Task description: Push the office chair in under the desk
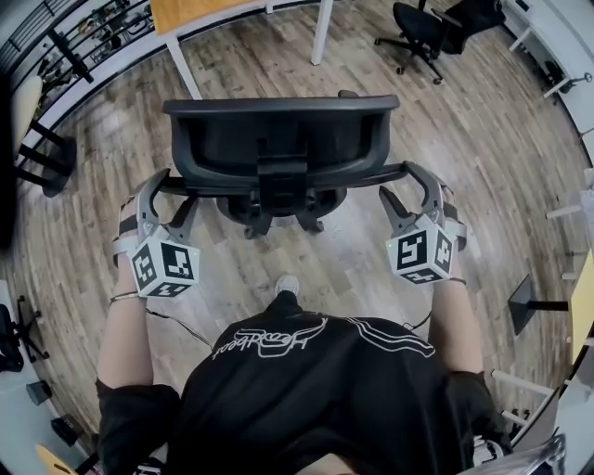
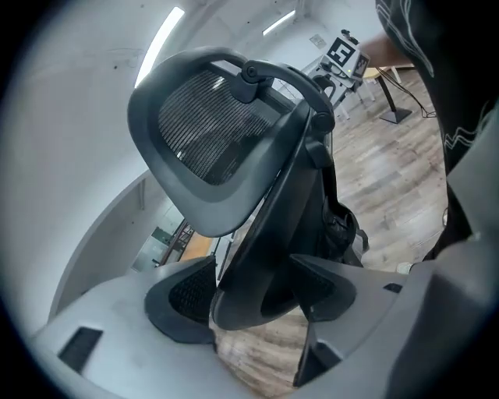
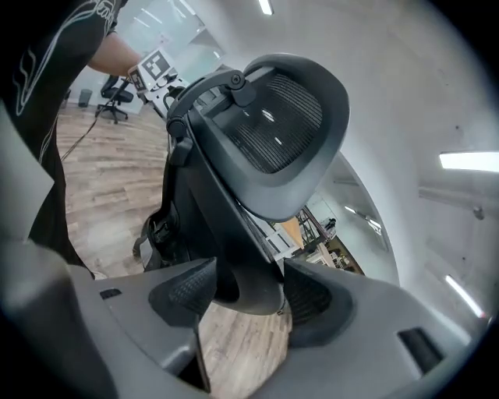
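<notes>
Right now I have the office chair (image 1: 278,148) in the middle of the head view, its back toward me. It stands on the wooden floor (image 1: 371,269), apart from the desk (image 1: 195,11), whose orange surface and white legs sit at the upper left of the frame. My left gripper (image 1: 176,188) is at the left end of the curved bar behind the backrest, jaws clamped on that bar. My right gripper (image 1: 397,181) is at the bar's right end. Its jaws stand spread wide with the bar between the pads, close to both but not visibly squeezing. A second chair (image 1: 418,32) stands at the upper right.
</notes>
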Available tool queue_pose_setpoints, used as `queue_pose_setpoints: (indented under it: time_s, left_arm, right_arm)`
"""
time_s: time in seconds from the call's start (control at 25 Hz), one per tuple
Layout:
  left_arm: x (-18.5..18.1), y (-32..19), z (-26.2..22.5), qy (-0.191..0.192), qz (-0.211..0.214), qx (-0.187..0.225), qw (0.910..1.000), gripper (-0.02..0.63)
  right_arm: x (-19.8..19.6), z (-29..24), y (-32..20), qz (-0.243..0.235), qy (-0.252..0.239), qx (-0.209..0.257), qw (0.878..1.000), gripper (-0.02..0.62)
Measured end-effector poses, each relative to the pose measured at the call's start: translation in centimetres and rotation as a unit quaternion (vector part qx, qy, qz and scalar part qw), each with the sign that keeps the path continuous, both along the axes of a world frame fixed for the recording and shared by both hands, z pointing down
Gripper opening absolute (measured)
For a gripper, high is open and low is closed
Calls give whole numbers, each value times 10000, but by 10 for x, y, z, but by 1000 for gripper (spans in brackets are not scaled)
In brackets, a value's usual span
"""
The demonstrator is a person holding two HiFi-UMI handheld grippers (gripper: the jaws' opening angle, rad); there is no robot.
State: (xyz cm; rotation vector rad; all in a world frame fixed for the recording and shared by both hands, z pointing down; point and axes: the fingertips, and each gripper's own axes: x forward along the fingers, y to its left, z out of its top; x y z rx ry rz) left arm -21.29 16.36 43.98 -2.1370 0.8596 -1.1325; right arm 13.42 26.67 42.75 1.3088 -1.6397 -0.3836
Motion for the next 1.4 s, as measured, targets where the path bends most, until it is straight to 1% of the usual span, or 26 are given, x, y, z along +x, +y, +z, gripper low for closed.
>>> queue_pose_setpoints:
  time_s: [0.16, 0.28, 0.44, 0.72, 0.88, 1.4]
  left_arm:
    - [3, -7, 2, -80, 93, -79, 9999, 278]
    - [5, -10, 4, -275, 220, -71, 9994, 259]
    - [8, -12, 5, -400, 312, -171, 9986, 247]
    - [14, -22, 6, -320, 438, -439, 9976, 242]
    - [22, -37, 5, -269, 374, -394, 9982, 241]
    - [27, -110, 6, -261, 477, -338, 9979, 242]
  right_arm:
    - [5, -2, -5, 45, 26, -2, 10000, 264]
    - [7, -1, -8, 28, 40, -9, 10000, 261]
    - [9, 0, -12, -55, 161, -154, 9997, 249]
    - [15, -1, -26, -52, 146, -224, 9996, 249]
    - [23, 1, -41, -3, 148, -200, 9997, 249]
    - [27, 0, -106, 226, 211, -213, 9993, 249]
